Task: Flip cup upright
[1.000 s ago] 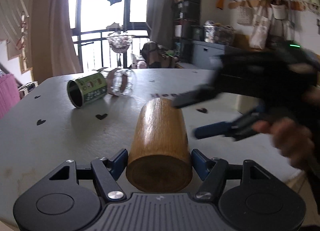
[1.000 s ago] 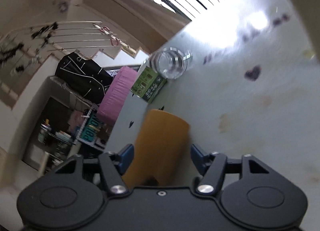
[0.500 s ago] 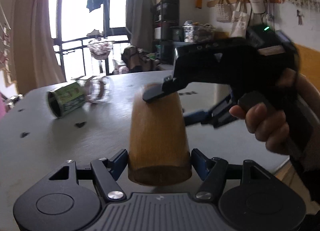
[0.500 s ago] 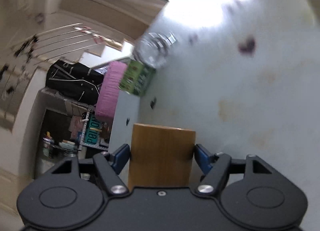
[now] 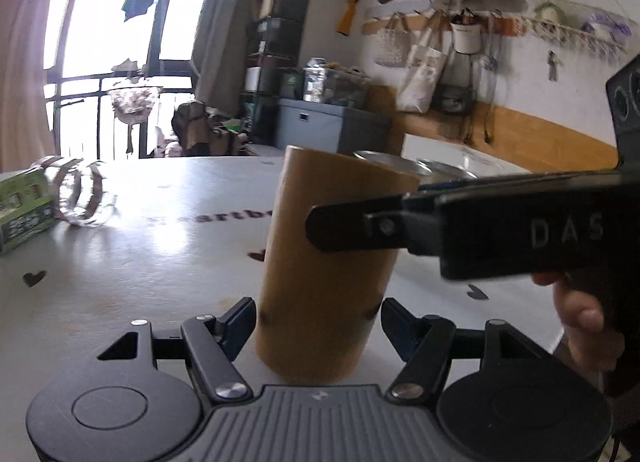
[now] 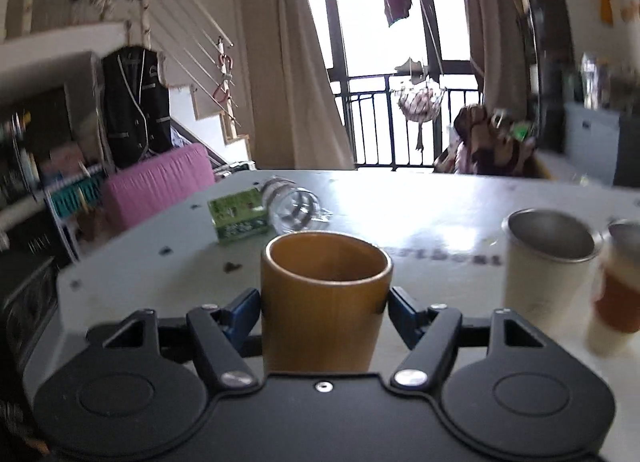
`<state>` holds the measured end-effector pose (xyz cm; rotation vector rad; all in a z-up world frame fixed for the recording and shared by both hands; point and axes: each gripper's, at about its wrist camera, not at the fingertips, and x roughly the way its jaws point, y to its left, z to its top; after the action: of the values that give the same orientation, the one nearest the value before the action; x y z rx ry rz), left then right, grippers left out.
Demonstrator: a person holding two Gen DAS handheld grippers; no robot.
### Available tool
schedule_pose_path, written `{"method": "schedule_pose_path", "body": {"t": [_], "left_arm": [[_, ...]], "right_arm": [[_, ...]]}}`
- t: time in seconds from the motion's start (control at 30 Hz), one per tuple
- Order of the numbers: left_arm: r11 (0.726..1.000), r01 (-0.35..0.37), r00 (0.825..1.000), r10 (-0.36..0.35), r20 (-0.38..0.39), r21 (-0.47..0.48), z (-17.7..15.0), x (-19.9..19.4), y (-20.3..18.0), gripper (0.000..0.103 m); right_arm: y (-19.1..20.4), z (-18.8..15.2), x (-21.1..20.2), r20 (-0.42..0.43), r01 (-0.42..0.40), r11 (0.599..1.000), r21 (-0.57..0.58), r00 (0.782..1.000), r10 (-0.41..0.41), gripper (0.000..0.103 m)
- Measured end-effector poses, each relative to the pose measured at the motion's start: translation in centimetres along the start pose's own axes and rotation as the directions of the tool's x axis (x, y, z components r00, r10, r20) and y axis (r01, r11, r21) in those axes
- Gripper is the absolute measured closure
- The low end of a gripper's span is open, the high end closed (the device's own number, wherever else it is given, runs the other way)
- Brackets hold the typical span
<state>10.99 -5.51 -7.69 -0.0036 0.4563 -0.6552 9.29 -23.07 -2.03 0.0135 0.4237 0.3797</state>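
Observation:
A brown wooden cup (image 5: 324, 274) stands upright on the grey table (image 5: 140, 262), open mouth up, as the right wrist view (image 6: 326, 294) shows. My right gripper (image 6: 324, 302) is shut on the cup, one finger on each side; in the left wrist view its finger (image 5: 360, 222) crosses the cup's front from the right. My left gripper (image 5: 318, 318) is open, with its fingers on either side of the cup's base and a gap on the right side.
A green carton (image 6: 238, 214) and a clear glass jar (image 6: 294, 204) lie on their sides at the far left. A metal cup (image 6: 548, 262) and an orange-banded cup (image 6: 616, 294) stand to the right. The table's left edge (image 6: 68, 278) is near.
The wooden cup went from lying on its side to standing upright. The right gripper rotated with it from a tilted to a level view. The left gripper stayed around the base.

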Motion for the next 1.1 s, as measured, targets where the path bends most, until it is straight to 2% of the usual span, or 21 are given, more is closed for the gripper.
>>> {"method": "schedule_pose_path", "body": {"t": [0.03,0.13,0.27,0.77,1.1], "left_arm": [[1.000,0.006,1.000,-0.006,0.000,0.016,-0.1,0.1,-0.3,0.034],[0.998,0.024,1.000,-0.024,-0.004,0.063,0.1,0.3,-0.9,0.045],[0.996,0.012,1.000,-0.010,-0.016,0.089,1.0,1.9,-0.9,0.046],[1.000,-0.013,0.999,0.013,-0.037,0.017,4.9,8.3,2.0,0.051],[1.000,-0.020,0.999,0.020,-0.041,0.006,5.3,8.6,1.8,0.051]], "right_arm": [[0.0,-0.2,-0.3,0.004,0.017,1.000,-0.022,1.000,-0.017,0.032],[0.4,-0.7,-0.7,0.020,0.075,0.993,-0.093,0.997,-0.073,0.032],[0.3,-0.3,0.4,0.028,0.105,0.986,-0.127,0.994,-0.102,0.032],[-3.3,2.5,6.9,0.040,0.204,0.972,-0.115,0.979,-0.200,0.032],[-4.1,2.8,7.8,0.049,0.215,0.970,-0.111,0.976,-0.211,0.032]]}}
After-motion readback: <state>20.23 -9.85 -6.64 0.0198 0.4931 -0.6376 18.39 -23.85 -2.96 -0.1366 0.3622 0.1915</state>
